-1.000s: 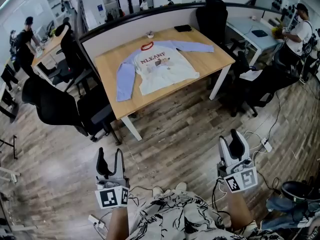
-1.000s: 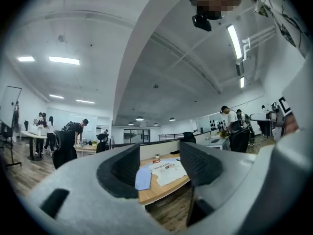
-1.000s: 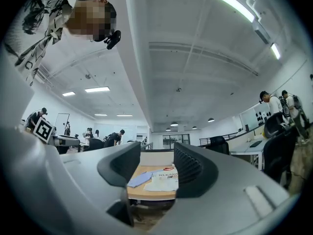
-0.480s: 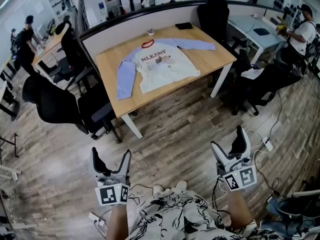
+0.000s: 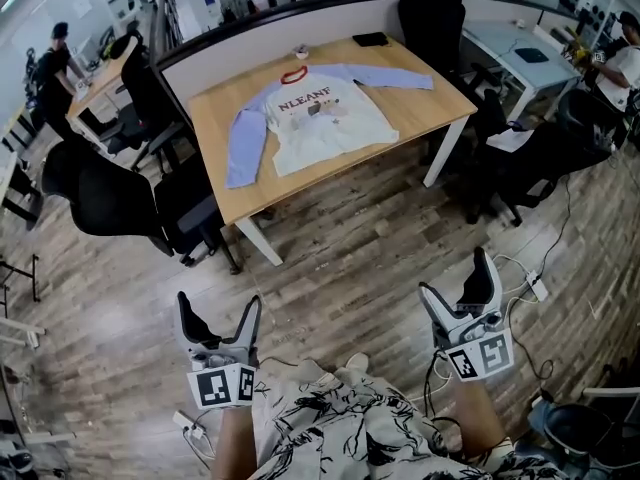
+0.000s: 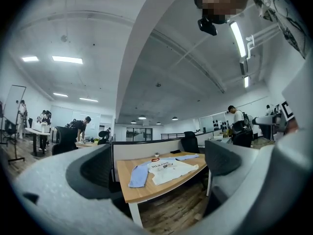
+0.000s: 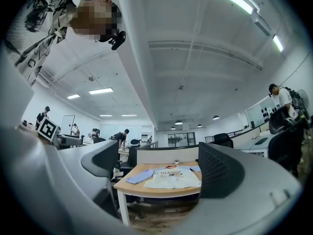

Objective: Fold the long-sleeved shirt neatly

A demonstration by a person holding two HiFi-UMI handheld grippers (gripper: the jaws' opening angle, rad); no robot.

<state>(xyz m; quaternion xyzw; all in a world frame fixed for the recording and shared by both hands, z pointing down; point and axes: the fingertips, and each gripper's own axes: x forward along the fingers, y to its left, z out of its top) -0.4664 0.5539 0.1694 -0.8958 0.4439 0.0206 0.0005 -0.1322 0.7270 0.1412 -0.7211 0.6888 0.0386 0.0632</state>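
Note:
A long-sleeved shirt, white body with light blue sleeves and a red collar, lies flat and spread out on a wooden table well ahead of me. Both gripper views also show the shirt far off, framed between the jaws. My left gripper hangs over the wooden floor at lower left. My right gripper is at lower right. Both have just been opening and now stand open wide, with nothing between their fingers. Neither is near the table.
Black office chairs stand left of the table, with more on the right and one behind. A partition backs the table. A small cup and a black object sit near its far edge. Cables and a power strip lie on the floor.
Both grippers' jaws went from nearly together to spread wide. The table and shirt have slid slightly up in the head view.

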